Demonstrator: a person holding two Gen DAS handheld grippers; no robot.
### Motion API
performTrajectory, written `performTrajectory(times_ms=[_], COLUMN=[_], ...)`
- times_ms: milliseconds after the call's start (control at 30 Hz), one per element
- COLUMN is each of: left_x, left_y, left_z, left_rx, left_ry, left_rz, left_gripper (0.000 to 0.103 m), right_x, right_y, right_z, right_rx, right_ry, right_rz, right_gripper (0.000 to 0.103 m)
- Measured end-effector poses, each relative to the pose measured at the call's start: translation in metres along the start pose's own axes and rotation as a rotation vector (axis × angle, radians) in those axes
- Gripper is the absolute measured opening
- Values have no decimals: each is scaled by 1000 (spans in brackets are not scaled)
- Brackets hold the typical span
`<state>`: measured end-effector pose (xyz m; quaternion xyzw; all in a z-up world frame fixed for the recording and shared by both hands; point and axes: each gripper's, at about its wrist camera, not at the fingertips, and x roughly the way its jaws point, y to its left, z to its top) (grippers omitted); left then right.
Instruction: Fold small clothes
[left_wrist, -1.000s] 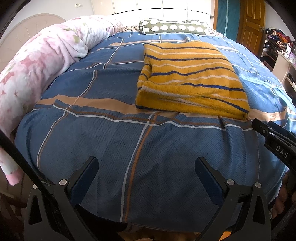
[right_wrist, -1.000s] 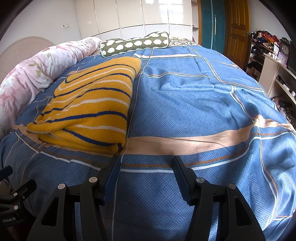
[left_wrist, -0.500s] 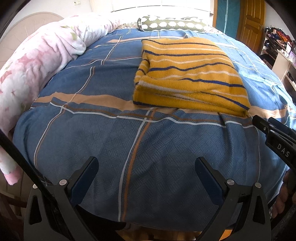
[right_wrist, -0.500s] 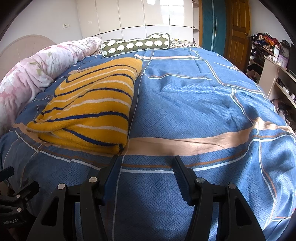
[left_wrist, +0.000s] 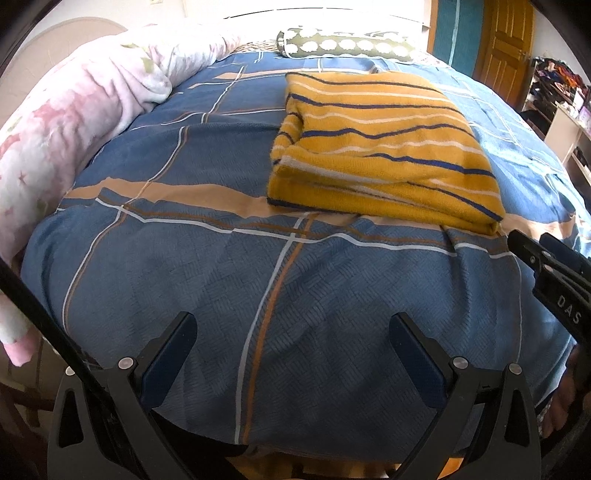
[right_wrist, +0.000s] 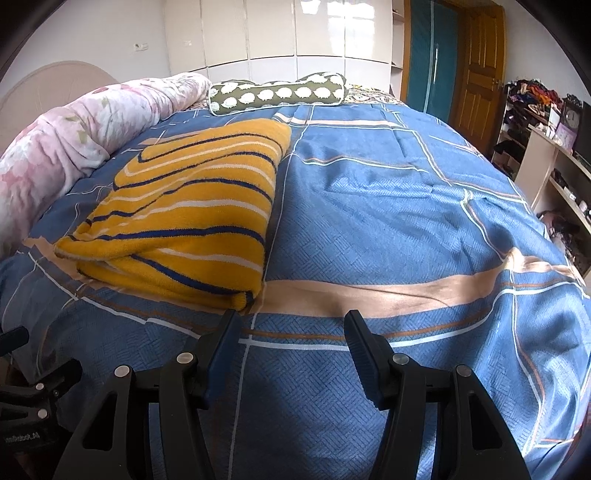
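Note:
A yellow knit garment with blue and white stripes (left_wrist: 380, 147) lies folded in a flat rectangle on the blue patterned bedspread (left_wrist: 221, 288). It also shows in the right wrist view (right_wrist: 184, 210), left of centre. My left gripper (left_wrist: 291, 328) is open and empty, low over the near edge of the bed, well short of the garment. My right gripper (right_wrist: 291, 325) is open and empty, its left fingertip (right_wrist: 231, 325) just short of the garment's near right corner. The right gripper's body (left_wrist: 554, 280) shows at the right edge of the left wrist view.
A rolled pink floral quilt (left_wrist: 74, 122) runs along the left side of the bed. A green bolster pillow (right_wrist: 277, 94) lies at the far end. Shelves with clutter (right_wrist: 554, 140) and a wooden door (right_wrist: 476, 74) stand to the right.
Both grippers have tilted slightly downward and edged toward the garment, which sits a little lower and nearer in both views. Both stay open.

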<state>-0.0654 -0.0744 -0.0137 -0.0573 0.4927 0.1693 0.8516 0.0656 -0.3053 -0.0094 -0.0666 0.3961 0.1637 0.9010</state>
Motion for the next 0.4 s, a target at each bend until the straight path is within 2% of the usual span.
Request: performTrajectory(times_ms=[400], left_x=[8], left_y=[5], left_z=[18], left_rx=[-26], left_ry=[12], left_rz=[-48], left_gripper=[103], right_x=[-1], right_y=[0], right_z=[12], right_rx=[-10], right_ry=[-4], right_rz=[-2], right_gripper=[64])
